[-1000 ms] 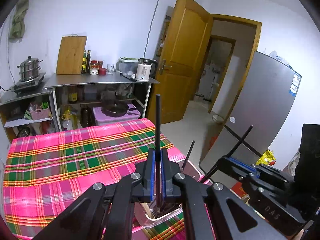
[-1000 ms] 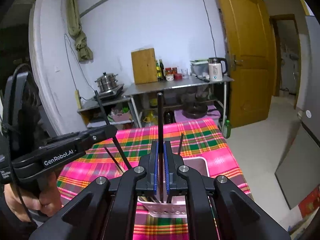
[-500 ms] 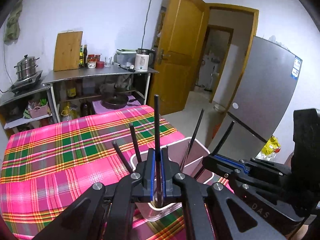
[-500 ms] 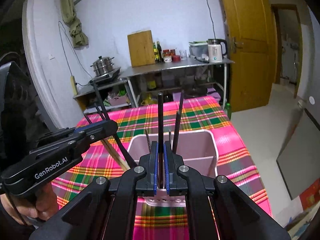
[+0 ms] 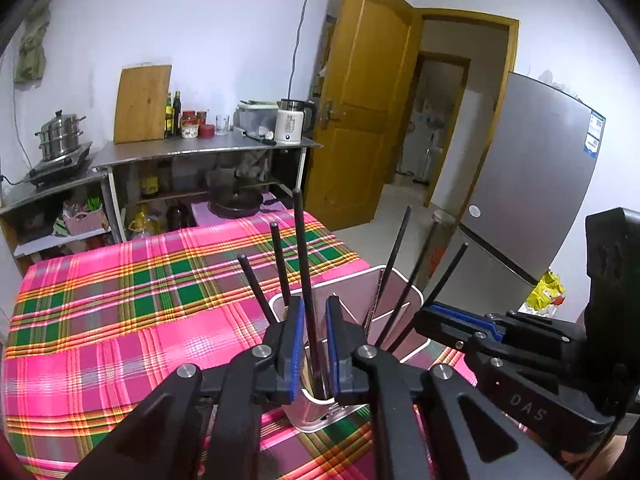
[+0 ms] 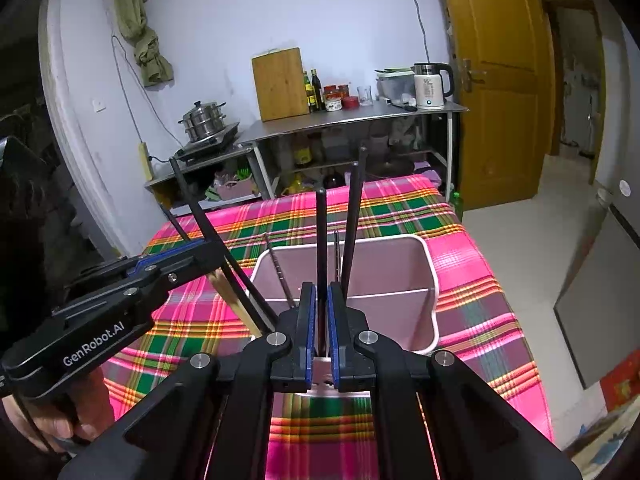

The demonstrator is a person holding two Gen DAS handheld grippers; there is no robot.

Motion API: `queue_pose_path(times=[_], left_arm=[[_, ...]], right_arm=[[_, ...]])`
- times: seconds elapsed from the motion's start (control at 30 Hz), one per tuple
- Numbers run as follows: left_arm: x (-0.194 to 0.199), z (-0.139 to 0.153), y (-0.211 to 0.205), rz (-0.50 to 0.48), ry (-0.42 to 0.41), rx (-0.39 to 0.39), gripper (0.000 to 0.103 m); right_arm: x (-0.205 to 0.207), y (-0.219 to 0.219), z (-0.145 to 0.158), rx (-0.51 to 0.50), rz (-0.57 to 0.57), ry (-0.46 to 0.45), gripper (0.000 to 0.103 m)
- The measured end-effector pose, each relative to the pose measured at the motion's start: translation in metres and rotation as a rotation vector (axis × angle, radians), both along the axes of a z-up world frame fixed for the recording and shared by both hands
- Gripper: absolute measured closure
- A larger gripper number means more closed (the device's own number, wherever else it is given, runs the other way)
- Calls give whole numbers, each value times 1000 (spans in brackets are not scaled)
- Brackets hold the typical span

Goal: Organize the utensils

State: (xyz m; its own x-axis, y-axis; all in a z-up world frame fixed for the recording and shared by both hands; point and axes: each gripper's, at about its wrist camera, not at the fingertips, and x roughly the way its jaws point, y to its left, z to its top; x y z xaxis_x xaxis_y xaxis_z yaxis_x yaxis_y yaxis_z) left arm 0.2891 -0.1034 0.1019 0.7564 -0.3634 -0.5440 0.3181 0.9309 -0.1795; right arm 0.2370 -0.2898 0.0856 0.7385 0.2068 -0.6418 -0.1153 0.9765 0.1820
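A pink utensil holder (image 5: pixel 400 292) (image 6: pixel 392 272) stands on the plaid tablecloth and holds several black chopsticks. My left gripper (image 5: pixel 312 308) hovers over its near left corner. Its jaws are opening, and a black chopstick (image 5: pixel 300 240) stands loose between the blue pads with its lower end in the holder. My right gripper (image 6: pixel 320 292) is over the holder's near rim, jaws also opening around an upright black chopstick (image 6: pixel 321 224), with thin gaps beside it. Each gripper shows in the other's view: the right gripper (image 5: pixel 452 316) and the left gripper (image 6: pixel 192 252).
The pink and green plaid tablecloth (image 6: pixel 472 280) covers the table, whose right edge drops to the floor. Behind stand a steel shelf (image 5: pixel 208 148) with a kettle (image 5: pixel 290 126) and bottles, a wooden door (image 5: pixel 360 120) and a grey fridge (image 5: pixel 532 176). A hand (image 6: pixel 60 420) holds the left gripper.
Both grippers have sunk toward the holder, which now fills more of each view. The held chopsticks went down into it, and both pairs of jaws have parted slightly.
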Motion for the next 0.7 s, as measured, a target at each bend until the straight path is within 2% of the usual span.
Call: queue_pose_path(times=[0.1, 0.37, 0.7], left_arm=[[-8, 5, 4, 8, -14, -1, 91], [-37, 13, 12, 27, -41, 0, 90], [-87, 2, 20, 54, -45, 8, 90]], right_arm=[[-7, 0, 6, -2, -4, -17, 89], [-34, 1, 19, 0, -14, -59, 87], [-70, 9, 24, -8, -6, -87, 82]])
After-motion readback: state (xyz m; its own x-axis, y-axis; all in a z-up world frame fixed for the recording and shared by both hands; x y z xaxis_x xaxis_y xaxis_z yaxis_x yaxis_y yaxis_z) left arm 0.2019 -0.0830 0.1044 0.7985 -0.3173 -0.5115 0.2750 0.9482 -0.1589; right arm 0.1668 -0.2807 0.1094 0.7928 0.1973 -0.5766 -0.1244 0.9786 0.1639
